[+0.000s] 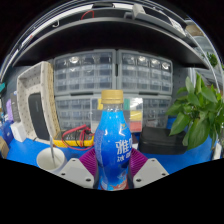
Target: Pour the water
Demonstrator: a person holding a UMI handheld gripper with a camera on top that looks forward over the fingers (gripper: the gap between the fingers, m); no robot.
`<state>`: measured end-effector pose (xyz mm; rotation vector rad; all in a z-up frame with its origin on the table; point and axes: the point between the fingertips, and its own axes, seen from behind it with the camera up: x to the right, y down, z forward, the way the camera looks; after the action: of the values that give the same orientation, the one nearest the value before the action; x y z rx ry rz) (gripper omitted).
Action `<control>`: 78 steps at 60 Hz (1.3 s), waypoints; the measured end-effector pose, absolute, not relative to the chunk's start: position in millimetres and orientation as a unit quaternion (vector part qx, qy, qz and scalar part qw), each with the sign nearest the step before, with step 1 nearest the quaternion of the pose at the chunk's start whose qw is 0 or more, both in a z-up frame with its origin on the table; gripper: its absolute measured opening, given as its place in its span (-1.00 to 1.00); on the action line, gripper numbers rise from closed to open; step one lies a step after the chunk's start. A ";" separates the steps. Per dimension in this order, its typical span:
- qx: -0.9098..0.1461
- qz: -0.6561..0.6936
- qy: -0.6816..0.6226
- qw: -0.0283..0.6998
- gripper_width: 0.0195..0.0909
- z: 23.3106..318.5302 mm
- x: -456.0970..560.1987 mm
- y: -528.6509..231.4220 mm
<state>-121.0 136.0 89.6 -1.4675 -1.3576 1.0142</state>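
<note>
Nearest the camera, the gripper (112, 172) has its two pale fingers closed in from either side on a clear blue plastic bottle (113, 145) with a yellow screw cap and a blue label bearing white characters. The purple pads (137, 160) look pressed against the bottle's lower body, with no gap visible on either side, so the bottle appears firmly clamped. It stands upright between the fingers, its cap rising in front of the shelves behind; its base is hidden, so whether it rests on the blue tabletop (30, 160) or is lifted clear cannot be told.

Just beyond the left finger, a small cream-coloured round cup (51, 158) sits on the table, with a red cable (76, 135) looped behind it. Further left stands a grey flat monitor (38, 100), angled away. To the right, a leafy green potted plant (198, 112) stands beyond a dark object. At the back, a wall of translucent grey drawer cabinets (110, 75) spans the scene.

The step in hand seems to be the grasp and carry, before any pouring: the bottle is vertical and the cap is still on. The cream cup is the likeliest receiver. Next, the bottle would need to be brought over the cup and tilted, but the cap must come off first.
</note>
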 end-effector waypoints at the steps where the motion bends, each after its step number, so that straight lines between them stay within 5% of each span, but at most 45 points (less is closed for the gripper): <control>1: -0.590 0.406 -0.546 0.434 -0.44 84.9 -120.9 136.8; 21: -0.572 0.442 -0.524 0.452 -0.11 88.3 -114.8 137.8; 31: -0.596 0.388 -0.558 0.428 0.91 57.0 -92.1 135.3; 48: -0.623 0.360 -0.568 0.400 0.85 55.3 13.6 112.8; 78: -0.577 0.419 -0.578 0.397 0.85 180.6 137.0 22.5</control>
<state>137.0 22.5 180.6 -1.4624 -1.4632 1.0608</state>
